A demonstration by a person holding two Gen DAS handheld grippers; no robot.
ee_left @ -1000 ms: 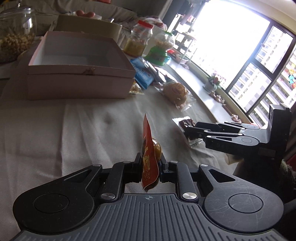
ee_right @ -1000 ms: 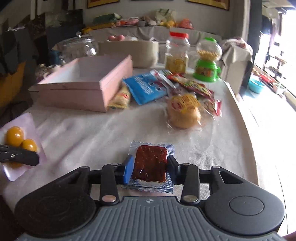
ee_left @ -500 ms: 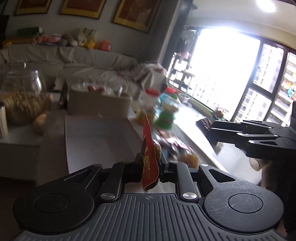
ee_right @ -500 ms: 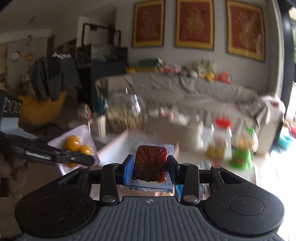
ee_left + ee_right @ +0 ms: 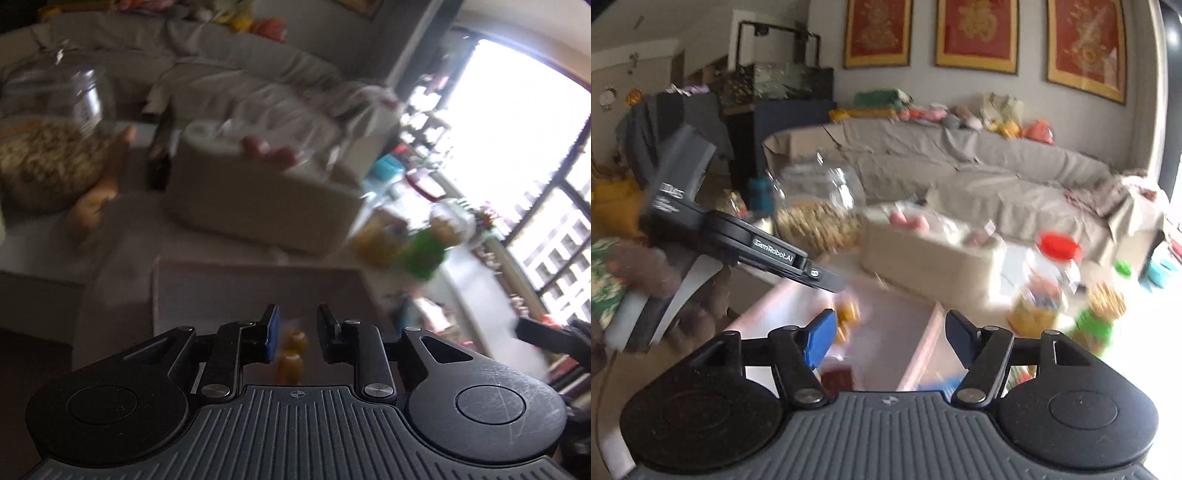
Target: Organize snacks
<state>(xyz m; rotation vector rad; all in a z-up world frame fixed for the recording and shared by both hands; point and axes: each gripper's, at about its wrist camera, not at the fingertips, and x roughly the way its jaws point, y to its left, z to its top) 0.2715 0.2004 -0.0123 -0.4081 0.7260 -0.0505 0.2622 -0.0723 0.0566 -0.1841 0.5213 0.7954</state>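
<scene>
The left gripper [image 5: 827, 282], a black plastic tool, carries white lettering reading "GenRobot.AI". Its fingers [image 5: 271, 334] are opening, and the blurred packet of round yellow-orange sweets [image 5: 291, 350] sits loose in the gap, touching neither pad, over the shallow pale pink cardboard box [image 5: 207, 288] on the cloth-covered worktop [image 5: 110, 258]. Left of the box stands a round clear glass jar [image 5: 48, 147] of pale puffed snacks; behind the box is a cream oval tub [image 5: 258, 199]. The right gripper [image 5: 890, 338] is also opening, fingers wide with nothing pressed between them; a dark red flat square snack [image 5: 836, 380] lies below, inside the pink box. Further right stand a red-lidded clear plastic jar [image 5: 1049, 280] and a green dispenser [image 5: 1097, 321]. The box interior is mostly bare.
</scene>
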